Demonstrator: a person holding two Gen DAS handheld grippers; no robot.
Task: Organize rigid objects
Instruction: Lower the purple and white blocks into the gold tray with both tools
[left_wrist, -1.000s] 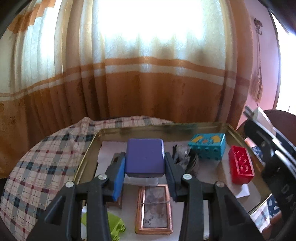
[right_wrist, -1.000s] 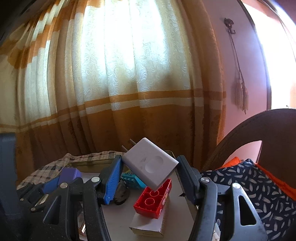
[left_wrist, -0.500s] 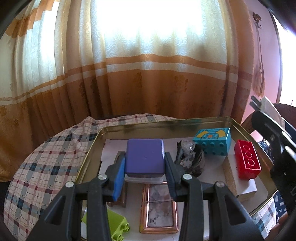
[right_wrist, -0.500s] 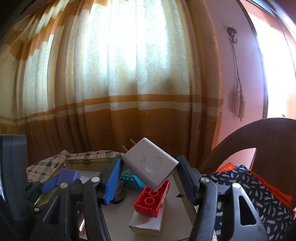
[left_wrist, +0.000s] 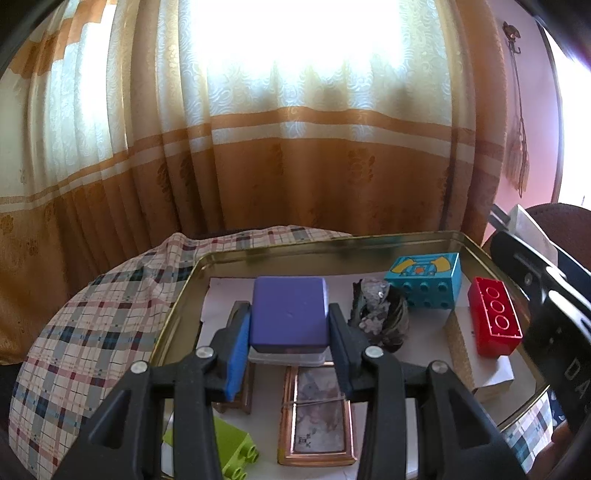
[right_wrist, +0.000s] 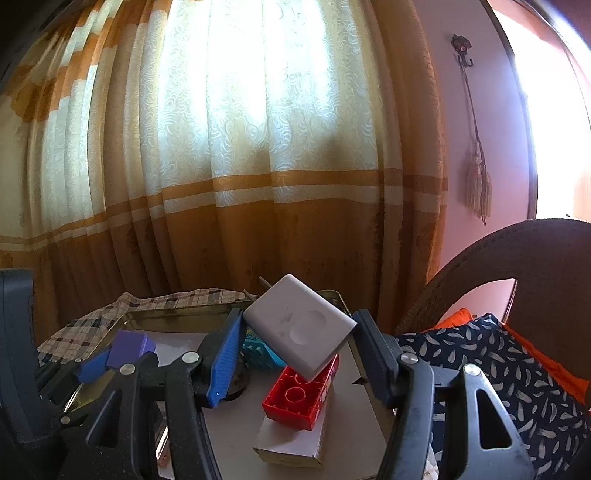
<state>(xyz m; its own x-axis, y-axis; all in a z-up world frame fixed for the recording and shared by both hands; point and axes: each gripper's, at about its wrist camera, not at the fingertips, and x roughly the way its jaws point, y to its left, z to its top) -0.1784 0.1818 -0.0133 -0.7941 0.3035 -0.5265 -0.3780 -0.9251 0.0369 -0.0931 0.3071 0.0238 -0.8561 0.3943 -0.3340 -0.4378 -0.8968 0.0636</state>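
My left gripper (left_wrist: 289, 325) is shut on a purple-lidded box (left_wrist: 289, 312) and holds it above the gold metal tray (left_wrist: 332, 245). My right gripper (right_wrist: 297, 339) is shut on a white plug adapter (right_wrist: 299, 328), tilted, above a red brick (right_wrist: 301, 389) that rests on a small white box (right_wrist: 291, 437). In the left wrist view the red brick (left_wrist: 493, 319) sits at the tray's right, with a blue brick (left_wrist: 424, 278) behind it. The purple-lidded box also shows in the right wrist view (right_wrist: 129, 343).
The tray also holds a dark crumpled lump (left_wrist: 380, 314), two copper-framed pictures (left_wrist: 317, 417), and a lime brick (left_wrist: 236, 452). A plaid cloth (left_wrist: 92, 332) covers the table. Curtains hang behind. A wicker chair (right_wrist: 535, 258) with patterned cushions stands to the right.
Both grippers have risen and drawn back slightly, still holding their objects. The tray contents appear lower and fuller in view.
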